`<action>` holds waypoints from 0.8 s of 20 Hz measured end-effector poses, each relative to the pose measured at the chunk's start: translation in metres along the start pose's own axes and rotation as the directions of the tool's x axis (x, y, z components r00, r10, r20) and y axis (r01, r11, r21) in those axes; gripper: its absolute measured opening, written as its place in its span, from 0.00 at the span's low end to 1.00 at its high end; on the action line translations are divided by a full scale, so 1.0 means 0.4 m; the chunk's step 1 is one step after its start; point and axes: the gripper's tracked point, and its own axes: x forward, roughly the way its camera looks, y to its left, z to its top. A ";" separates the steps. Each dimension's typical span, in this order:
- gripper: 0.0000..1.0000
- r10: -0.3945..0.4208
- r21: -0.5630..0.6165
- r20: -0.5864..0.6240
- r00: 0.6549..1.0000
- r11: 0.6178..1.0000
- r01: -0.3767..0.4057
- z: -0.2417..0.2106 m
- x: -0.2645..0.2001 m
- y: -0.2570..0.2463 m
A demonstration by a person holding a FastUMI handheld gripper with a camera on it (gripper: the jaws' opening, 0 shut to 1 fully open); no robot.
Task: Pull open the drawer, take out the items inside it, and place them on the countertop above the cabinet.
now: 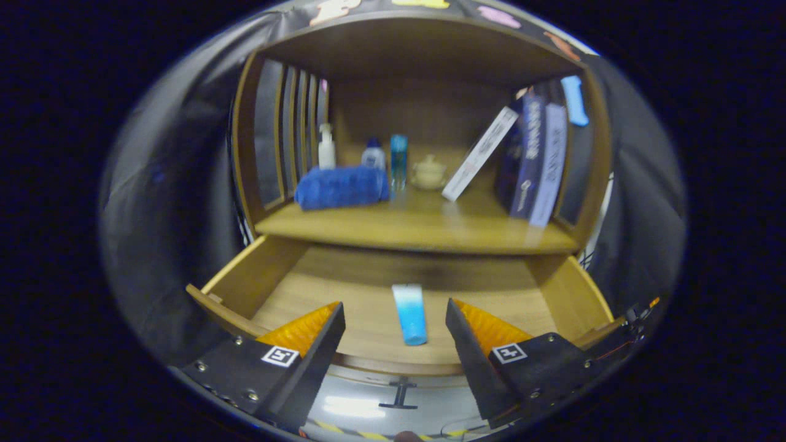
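Note:
The wooden drawer point(571, 294) stands pulled open below the countertop point(417, 230). Inside it lies a blue-and-white tube point(411, 313), lengthwise on the drawer floor. My gripper point(395, 310) hovers above the drawer's front edge, open, with the tube in the gap between the fingers but lower down and untouched. The drawer's dark handle point(399, 393) shows below the fingers. On the countertop sit a folded blue towel point(341, 186), a white pump bottle point(326, 147), a small white bottle with a blue cap point(373, 155), a tall blue bottle point(398, 161) and a small cream jar point(428, 173).
Books point(540, 162) lean at the right of the countertop, with one white book point(479, 153) tilted against them. Vertical slats point(288, 132) form the cabinet's left side. A shelf roof covers the countertop. Yellow-black tape point(344, 430) marks the floor below.

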 end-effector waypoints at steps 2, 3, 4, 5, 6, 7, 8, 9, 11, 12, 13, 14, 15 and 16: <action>0.98 -0.049 -0.042 -0.135 0.990 0.998 0.044 -0.033 0.061 -0.012; 0.97 -0.035 -0.039 -0.189 0.981 0.999 0.028 -0.038 0.077 0.000; 0.97 -0.010 -0.014 -0.244 0.970 1.000 0.007 -0.048 0.112 0.008; 0.96 0.001 0.010 -0.293 0.956 1.000 0.003 -0.061 0.120 0.015; 0.95 -0.016 0.015 -0.342 0.939 1.000 0.022 -0.081 0.140 0.015; 0.93 -0.031 0.005 -0.383 0.923 0.999 0.036 -0.096 0.158 0.009; 0.91 -0.035 -0.001 -0.413 0.910 0.999 0.038 -0.111 0.175 0.010; 0.91 -0.022 0.004 -0.433 0.901 1.000 0.027 -0.118 0.183 0.016; 0.82 -0.036 0.005 -0.467 0.883 0.999 0.044 -0.134 0.190 0.001; 0.73 -0.065 -0.016 -0.473 0.879 0.998 0.065 -0.142 0.199 -0.017; 0.64 -0.090 -0.036 -0.487 0.869 0.996 0.083 -0.151 0.204 -0.035; 0.55 -0.093 -0.030 -0.512 0.854 0.995 0.090 -0.181 0.211 -0.042; 0.46 -0.080 -0.012 -0.516 0.853 0.996 0.086 -0.182 0.203 -0.039; 0.37 -0.068 0.008 -0.518 0.853 0.996 0.084 -0.191 0.218 -0.040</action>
